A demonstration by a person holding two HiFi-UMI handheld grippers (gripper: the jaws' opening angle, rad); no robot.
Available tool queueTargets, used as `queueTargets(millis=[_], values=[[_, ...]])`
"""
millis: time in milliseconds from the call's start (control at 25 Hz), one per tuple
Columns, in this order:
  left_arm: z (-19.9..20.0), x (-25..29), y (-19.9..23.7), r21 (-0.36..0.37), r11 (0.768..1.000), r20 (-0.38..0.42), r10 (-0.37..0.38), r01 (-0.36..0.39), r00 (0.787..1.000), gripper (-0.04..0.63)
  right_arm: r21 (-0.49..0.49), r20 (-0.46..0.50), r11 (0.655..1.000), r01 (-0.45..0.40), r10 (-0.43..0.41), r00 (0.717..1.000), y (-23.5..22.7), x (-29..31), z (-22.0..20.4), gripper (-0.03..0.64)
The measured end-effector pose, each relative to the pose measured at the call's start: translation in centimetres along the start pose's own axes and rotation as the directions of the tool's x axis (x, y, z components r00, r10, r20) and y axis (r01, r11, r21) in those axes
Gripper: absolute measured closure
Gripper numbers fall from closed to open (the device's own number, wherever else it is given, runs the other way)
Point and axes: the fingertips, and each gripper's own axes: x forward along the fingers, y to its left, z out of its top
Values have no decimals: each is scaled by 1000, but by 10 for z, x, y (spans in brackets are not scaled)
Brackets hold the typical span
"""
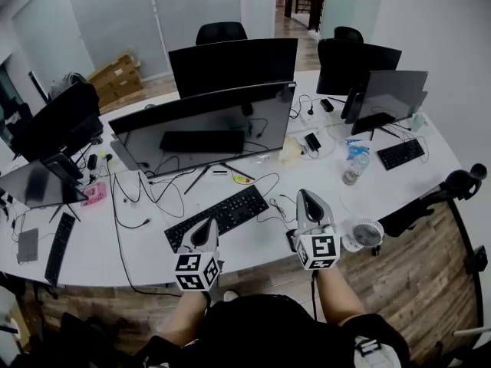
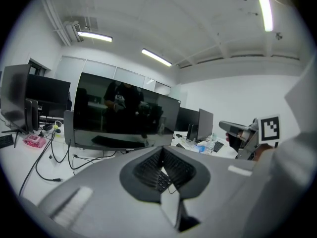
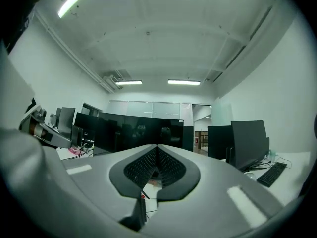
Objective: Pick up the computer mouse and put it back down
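Note:
The computer mouse (image 1: 291, 241) appears only as a small dark shape on the white desk (image 1: 100, 244), mostly hidden behind my right gripper. My right gripper (image 1: 305, 196) is raised above the desk's front edge and points level toward the monitors; its jaws meet with nothing between them (image 3: 157, 146). My left gripper (image 1: 208, 223) hangs over the near end of the black keyboard (image 1: 219, 217), also shut and empty (image 2: 161, 148). Each gripper shows at the edge of the other's view: the right gripper (image 2: 238, 131) and the left gripper (image 3: 43, 129).
A wide dark monitor (image 1: 203, 125) stands behind the keyboard, with more monitors around it. Cables trail over the desk. A small white fan (image 1: 367, 233) sits right of my right gripper, a water bottle (image 1: 353, 171) and a second keyboard (image 1: 400, 153) farther back.

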Motion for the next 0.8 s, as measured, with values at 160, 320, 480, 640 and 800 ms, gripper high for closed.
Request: queueTargets(millis=[160,320,480,640,800], values=[[11,-3,9,-7,999,56,38,-37,998,541,15,-45,999,-47,47,998,16,3,-7,620],[12,-4,14,-15,999,66,34,-33,997,541,32,-61,998,-58,60,996,26,1,-11,620],[11,-4,17,9,999,65,32,-33,997,541,30,-65,999,-41,43,997,33,4,-11,620],[12,-6,25,18,999,63,28,-29,998,541,23,-70,999,-28,30,997,44,7,-11,620],[14,-6,37,15,1000,67,22,-23,997,541,40,-66,999,-22,24,997,57,14,-8,620]])
